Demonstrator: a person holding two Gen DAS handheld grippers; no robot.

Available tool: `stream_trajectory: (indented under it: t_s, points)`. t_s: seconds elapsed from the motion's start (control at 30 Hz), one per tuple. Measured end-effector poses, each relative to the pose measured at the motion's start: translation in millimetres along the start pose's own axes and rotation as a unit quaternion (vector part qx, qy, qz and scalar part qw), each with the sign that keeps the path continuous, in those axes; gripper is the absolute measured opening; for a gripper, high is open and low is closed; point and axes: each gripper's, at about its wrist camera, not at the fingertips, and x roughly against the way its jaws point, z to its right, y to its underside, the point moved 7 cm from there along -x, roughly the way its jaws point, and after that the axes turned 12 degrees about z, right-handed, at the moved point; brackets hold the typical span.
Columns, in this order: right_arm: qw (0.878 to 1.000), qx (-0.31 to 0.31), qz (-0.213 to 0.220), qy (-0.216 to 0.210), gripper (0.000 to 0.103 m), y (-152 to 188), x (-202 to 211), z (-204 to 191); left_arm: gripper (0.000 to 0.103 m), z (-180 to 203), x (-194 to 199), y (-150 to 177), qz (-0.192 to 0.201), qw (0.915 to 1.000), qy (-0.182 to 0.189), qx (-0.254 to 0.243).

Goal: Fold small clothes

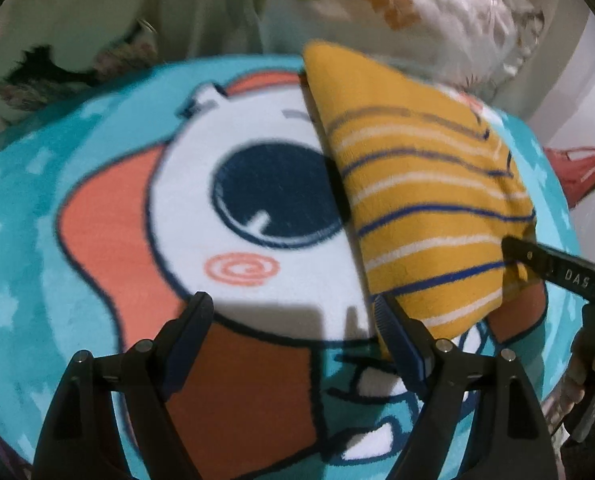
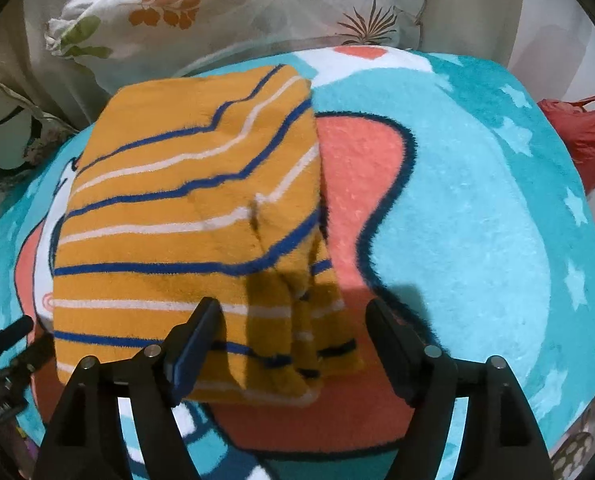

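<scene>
My left claw [image 1: 293, 308] hangs with its fingers well apart over the round cartoon rug [image 1: 97, 184], tilted steeply down. Nothing sits between the fingers but the rug's white and orange pile. The right-hand finger [image 1: 401, 332] lies just at the near corner of the folded garment [image 1: 429, 208]; whether it touches the cloth I cannot tell.

That garment is a small mustard-yellow piece with blue and white stripes, folded into a long block. It lies on the rug's right half in my left view, its long edge cutting across the big dark eye of the printed figure.

My right claw [image 2: 293, 312] also stands spread, pressing on nothing. Its left finger [image 2: 197, 340] is over the near edge of the folded garment [image 2: 185, 200], and its right finger [image 2: 393, 344] is over the bare orange patch of the rug [image 2: 477, 220]. The folded layers at the garment's near right corner show between them, in shadow.

In my left view, a tip of the right claw reaches in at the garment's right edge. Beyond the rug lies a white pillow [image 2: 225, 12] with a leaf print, and a red bag [image 2: 581, 132] sits off to the right.
</scene>
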Motion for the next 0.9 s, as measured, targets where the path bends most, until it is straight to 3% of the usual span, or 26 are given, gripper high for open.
stream_trajectory:
  t_s: [0.13,0.27,0.37,0.5,0.57,0.73,0.8,0.9]
  points:
    - [0.999,0.016,0.029,-0.008,0.079,-5,20,3,0.082,0,36,-16,0.067,0.9969,-0.040,0.000]
    - [0.997,0.048,0.060,-0.013,0.080,-8,46,7,0.084,3,75,-29,0.137,0.9867,-0.087,0.004]
    - [0.995,0.071,0.074,-0.009,0.080,-6,64,10,0.094,6,114,-40,0.206,0.9712,-0.119,0.018]
    - [0.990,0.106,0.093,0.007,0.080,-1,83,9,0.097,10,159,-50,0.269,0.9511,-0.149,0.027]
    - [0.987,0.123,0.105,0.012,0.080,3,94,7,0.103,15,179,-54,0.299,0.9407,-0.157,0.031]
    - [0.977,0.162,0.135,0.021,0.080,8,122,4,0.103,26,227,-57,0.354,0.9191,-0.166,0.047]
    - [0.974,0.171,0.144,0.026,0.080,9,132,5,0.103,31,236,-57,0.360,0.9176,-0.160,0.055]
    - [0.971,0.180,0.151,0.031,0.080,12,141,6,0.103,39,238,-54,0.340,0.9300,-0.133,0.046]
